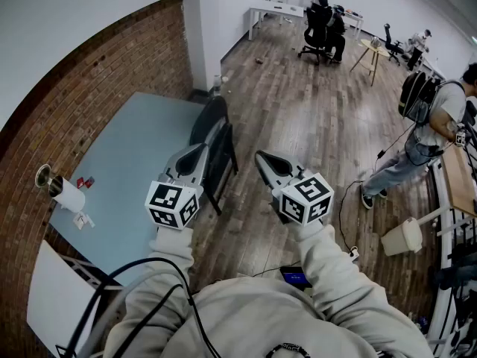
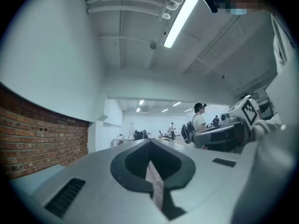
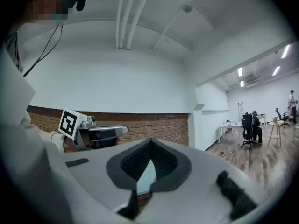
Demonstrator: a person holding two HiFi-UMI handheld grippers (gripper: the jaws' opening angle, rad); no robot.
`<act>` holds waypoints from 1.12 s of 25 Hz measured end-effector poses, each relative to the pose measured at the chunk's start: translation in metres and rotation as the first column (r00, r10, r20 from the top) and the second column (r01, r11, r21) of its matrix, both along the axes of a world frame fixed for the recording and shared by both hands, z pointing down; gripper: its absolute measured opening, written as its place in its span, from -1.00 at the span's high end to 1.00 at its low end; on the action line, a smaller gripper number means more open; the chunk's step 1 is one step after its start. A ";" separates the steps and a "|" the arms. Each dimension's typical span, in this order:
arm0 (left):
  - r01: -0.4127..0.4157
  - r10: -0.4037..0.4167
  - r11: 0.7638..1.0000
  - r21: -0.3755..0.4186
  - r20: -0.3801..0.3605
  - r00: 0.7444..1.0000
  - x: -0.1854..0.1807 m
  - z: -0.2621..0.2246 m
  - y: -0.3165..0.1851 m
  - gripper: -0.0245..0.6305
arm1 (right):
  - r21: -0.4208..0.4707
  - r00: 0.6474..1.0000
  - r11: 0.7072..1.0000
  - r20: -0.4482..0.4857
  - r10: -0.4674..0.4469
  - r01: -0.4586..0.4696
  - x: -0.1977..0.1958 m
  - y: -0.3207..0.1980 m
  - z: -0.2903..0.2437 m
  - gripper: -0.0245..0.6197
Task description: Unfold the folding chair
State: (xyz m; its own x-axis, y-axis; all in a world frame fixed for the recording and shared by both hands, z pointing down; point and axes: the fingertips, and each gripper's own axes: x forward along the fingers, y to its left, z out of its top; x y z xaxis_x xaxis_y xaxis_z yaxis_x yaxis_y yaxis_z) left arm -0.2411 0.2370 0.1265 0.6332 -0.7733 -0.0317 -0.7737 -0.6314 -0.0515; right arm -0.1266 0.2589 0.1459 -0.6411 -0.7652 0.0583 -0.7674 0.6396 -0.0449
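Observation:
The folding chair (image 1: 216,144) is dark and folded flat. It stands on the wood floor, leaning at the edge of a light blue table (image 1: 127,162). In the head view my left gripper (image 1: 198,152) hovers over the chair's near side, shut with nothing in it. My right gripper (image 1: 261,157) is just right of the chair over the floor, also shut and empty. Both are held level and apart from the chair. The left gripper view shows its jaws (image 2: 150,143) pressed together, with the right gripper (image 2: 231,130) beside it. The right gripper view shows closed jaws (image 3: 150,143) and the left gripper (image 3: 96,132); no chair appears there.
A brick wall (image 1: 89,73) runs behind the table, which carries a paper roll (image 1: 67,194). A person (image 1: 428,133) stands at the right near a white bin (image 1: 402,236). A phone (image 1: 296,277) and cables lie on the floor. Office chairs (image 1: 319,24) and a stool (image 1: 373,51) stand far back.

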 end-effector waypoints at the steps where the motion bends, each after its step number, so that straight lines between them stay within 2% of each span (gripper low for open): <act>1: -0.001 0.001 1.000 0.001 0.002 1.000 0.005 0.001 0.000 0.91 | 0.008 1.000 1.000 0.001 -0.003 0.003 0.004 -0.001 -0.003 0.91; 7: 0.010 -0.010 1.000 -0.020 -0.010 1.000 0.012 0.016 0.002 0.91 | 0.017 0.999 0.999 -0.012 -0.030 0.030 0.020 0.001 0.003 0.91; 11: -0.003 0.003 1.000 -0.017 0.008 1.000 0.013 0.021 -0.010 0.91 | -0.007 1.000 1.000 0.017 -0.012 0.012 0.028 -0.016 0.011 0.91; 15: -0.029 0.029 0.999 0.014 0.009 1.000 0.018 0.015 -0.038 0.91 | -0.004 1.000 1.000 -0.003 -0.001 0.001 0.027 -0.047 0.017 0.91; 20: -0.052 0.052 0.998 0.033 -0.014 0.999 0.018 0.021 -0.103 0.91 | -0.024 0.999 0.999 -0.026 0.029 -0.029 0.028 -0.107 0.034 0.91; 28: -0.097 0.097 0.995 -0.018 -0.033 0.995 0.002 0.039 -0.251 0.91 | -0.053 0.997 0.995 0.003 0.083 -0.083 -0.001 -0.257 0.041 0.91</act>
State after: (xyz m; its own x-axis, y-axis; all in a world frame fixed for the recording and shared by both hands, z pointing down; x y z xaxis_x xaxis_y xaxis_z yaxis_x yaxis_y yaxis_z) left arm -0.2389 -0.0141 0.1654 0.7041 -0.7090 -0.0386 -0.7099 -0.7042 -0.0143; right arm -0.1274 0.0015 0.1873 -0.5759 -0.8117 0.0973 -0.8175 0.5702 -0.0812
